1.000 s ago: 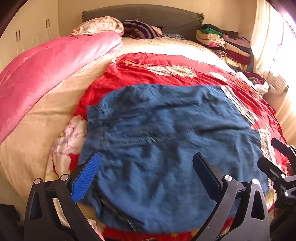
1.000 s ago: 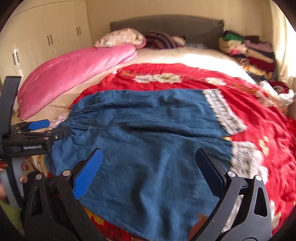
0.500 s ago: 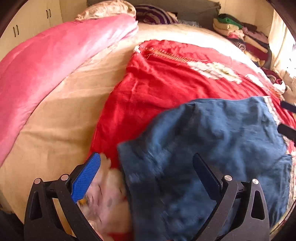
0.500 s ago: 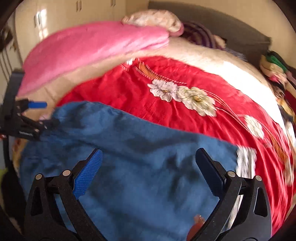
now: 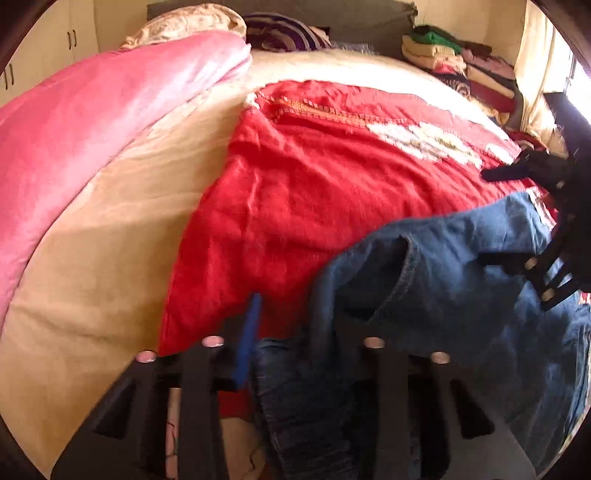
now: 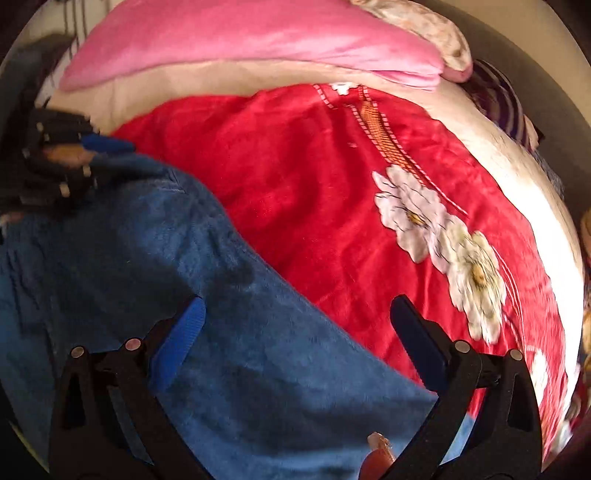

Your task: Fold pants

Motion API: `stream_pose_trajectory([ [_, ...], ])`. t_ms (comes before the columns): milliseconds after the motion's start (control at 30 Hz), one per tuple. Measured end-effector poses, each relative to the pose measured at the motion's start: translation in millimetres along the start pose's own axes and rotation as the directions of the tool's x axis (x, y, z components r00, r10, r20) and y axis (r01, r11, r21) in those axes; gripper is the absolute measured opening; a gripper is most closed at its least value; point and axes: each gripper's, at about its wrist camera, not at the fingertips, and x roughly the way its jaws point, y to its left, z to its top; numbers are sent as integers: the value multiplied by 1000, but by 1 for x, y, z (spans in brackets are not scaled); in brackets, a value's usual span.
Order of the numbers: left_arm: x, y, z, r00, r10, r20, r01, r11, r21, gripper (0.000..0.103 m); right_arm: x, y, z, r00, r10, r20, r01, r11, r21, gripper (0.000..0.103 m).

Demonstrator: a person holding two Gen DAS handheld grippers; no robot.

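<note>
The blue denim pants (image 5: pixel 461 295) lie on a red flowered blanket (image 5: pixel 325 177) on the bed. My left gripper (image 5: pixel 295 332) is shut on the denim at the pants' left edge, and the cloth bunches up between its fingers. In the right wrist view the pants (image 6: pixel 203 295) fill the lower left. My right gripper (image 6: pixel 295 332) is open and hovers over the denim near its far edge. The right gripper shows at the right of the left wrist view (image 5: pixel 524 214). The left gripper shows at the left of the right wrist view (image 6: pixel 92 151).
A pink quilt (image 5: pixel 92 122) lies along the bed's left side on a cream sheet (image 5: pixel 110 240). Pillows (image 5: pixel 192 22) sit at the headboard. A stack of folded clothes (image 5: pixel 454 59) stands at the far right corner. White cupboards (image 5: pixel 48 40) stand to the left.
My left gripper has closed on the pants' left edge. Both grippers have moved forward and left over the bed, and the denim has bunched toward the near right.
</note>
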Motion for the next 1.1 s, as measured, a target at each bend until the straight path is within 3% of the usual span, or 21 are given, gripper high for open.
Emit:
stream_pose_trajectory([
  [33, -4, 0, 2, 999, -30, 19, 30, 1000, -4, 4, 6, 0, 2, 1000, -3, -12, 2, 1000, -10, 94],
  [100, -14, -1, 5, 998, -28, 55, 28, 1000, -5, 4, 15, 1, 2, 999, 23, -33, -24, 1000, -17, 83],
  [200, -21, -9, 5, 997, -14, 77, 12, 999, 32, 4, 12, 9, 3, 996, 93, -12, -93, 996, -14, 42],
  [233, -23, -11, 4, 997, -8, 80, 5, 999, 44, 4, 8, 12, 3, 995, 97, 3, -96, 995, -18, 17],
  [267, -24, -11, 2, 996, -4, 84, 0, 999, 51, 4, 2, 15, 3, 996, 91, 20, -90, 996, -22, 6],
  [467, -43, -14, -5, 991, -22, 133, 15, 998, 56, 4, -59, 21, -12, 984, 28, 173, -36, 998, 44, 2],
  [733, -100, -38, -22, 970, -63, 236, 39, 994, 107, 4, -137, 59, -54, 954, -64, 292, 36, 994, 100, 2],
  [967, -151, -43, -77, 954, -130, 269, 110, 990, 89, 4, -183, 121, -104, 930, -21, 367, -27, 992, 124, 2],
  [1100, -157, -38, -116, 960, -160, 227, 153, 987, 48, 4, -189, 164, -133, 930, 43, 364, -95, 988, 125, 2],
])
